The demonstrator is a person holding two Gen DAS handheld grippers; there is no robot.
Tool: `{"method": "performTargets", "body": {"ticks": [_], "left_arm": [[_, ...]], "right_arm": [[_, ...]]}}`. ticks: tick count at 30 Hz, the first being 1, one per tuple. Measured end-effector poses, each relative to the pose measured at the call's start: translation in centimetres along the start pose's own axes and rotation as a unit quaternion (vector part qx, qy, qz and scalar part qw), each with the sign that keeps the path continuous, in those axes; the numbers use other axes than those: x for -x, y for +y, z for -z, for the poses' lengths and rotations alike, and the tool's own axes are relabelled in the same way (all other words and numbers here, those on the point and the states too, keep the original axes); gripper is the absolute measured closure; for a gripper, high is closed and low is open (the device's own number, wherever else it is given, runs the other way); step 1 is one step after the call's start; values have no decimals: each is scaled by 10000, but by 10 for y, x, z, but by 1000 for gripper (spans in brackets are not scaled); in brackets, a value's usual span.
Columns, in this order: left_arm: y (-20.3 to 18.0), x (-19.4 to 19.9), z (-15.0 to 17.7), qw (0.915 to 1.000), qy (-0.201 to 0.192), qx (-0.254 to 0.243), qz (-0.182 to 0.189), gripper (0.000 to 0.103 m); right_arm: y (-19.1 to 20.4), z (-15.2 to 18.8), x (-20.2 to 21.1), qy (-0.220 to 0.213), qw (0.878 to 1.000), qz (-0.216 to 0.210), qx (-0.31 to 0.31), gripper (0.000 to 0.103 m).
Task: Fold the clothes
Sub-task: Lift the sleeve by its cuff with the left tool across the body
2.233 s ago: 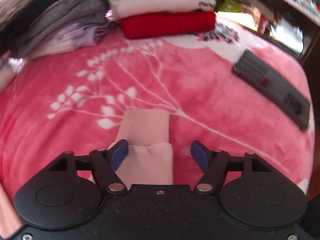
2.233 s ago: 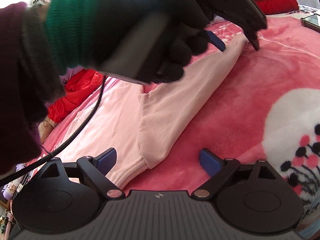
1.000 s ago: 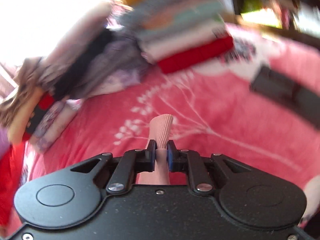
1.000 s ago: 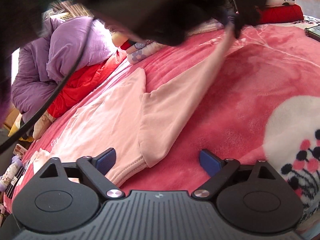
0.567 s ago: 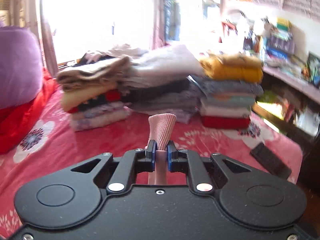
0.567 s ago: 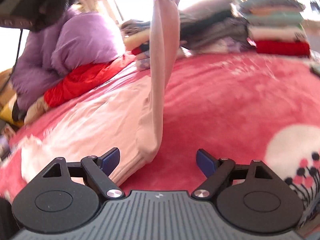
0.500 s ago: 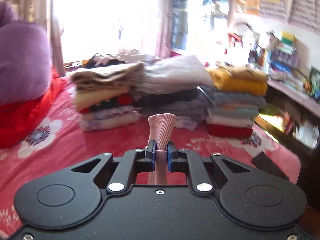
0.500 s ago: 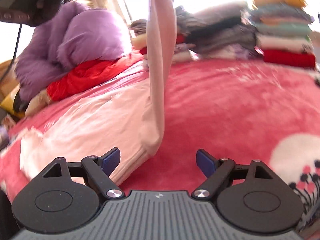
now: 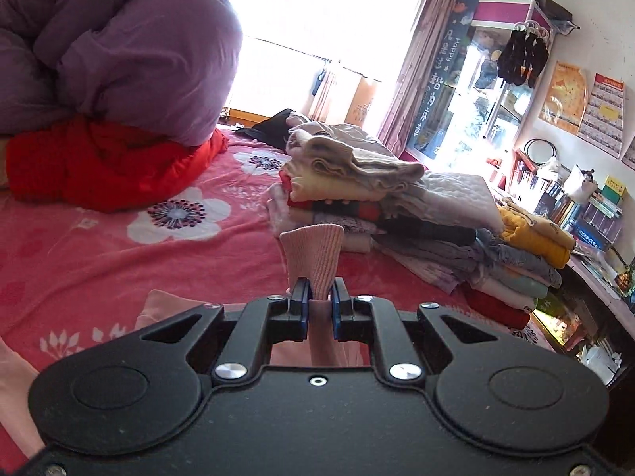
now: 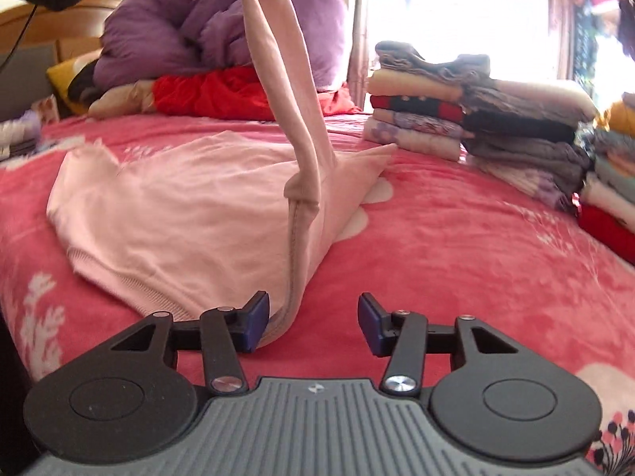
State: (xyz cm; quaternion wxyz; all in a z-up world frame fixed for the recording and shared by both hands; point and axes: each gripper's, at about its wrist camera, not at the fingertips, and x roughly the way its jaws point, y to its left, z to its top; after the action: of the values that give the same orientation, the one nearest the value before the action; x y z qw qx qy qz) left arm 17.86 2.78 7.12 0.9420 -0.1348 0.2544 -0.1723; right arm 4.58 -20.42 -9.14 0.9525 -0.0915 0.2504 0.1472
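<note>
My left gripper pinches the ribbed cuff of the pale pink knit sweater, its sleeve strung steeply up; my right gripper gapes empty by the hem, nearer the body spread leftward across the red floral blanket.

1. The left gripper was open over the pink sleeve cuff a couple of seconds back; now it's clamped on it.
2. That sleeve went from lying flat on the bed to hanging high in the air.
3. It's now carried over the pink top's body (leftward in the right wrist view).
4. The top's far corner has lifted into a peak.
</note>
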Motion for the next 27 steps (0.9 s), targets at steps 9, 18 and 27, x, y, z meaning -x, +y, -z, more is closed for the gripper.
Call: {"method": "performTargets", "body": {"ticks": [9,18,27], "left_arm": [[80,-10,33,9990,141,265,-334,93],[127,-31,69,9963,236,744,-362,93],[132,-24,77,9904,-325,1270,432,93]], "right_arm": [[27,0,7,-122,9959,153,885,58],[48,-1,19,-650,9812,213,1803,69],[49,3,14,-333,9806,105,1930,96]]}}
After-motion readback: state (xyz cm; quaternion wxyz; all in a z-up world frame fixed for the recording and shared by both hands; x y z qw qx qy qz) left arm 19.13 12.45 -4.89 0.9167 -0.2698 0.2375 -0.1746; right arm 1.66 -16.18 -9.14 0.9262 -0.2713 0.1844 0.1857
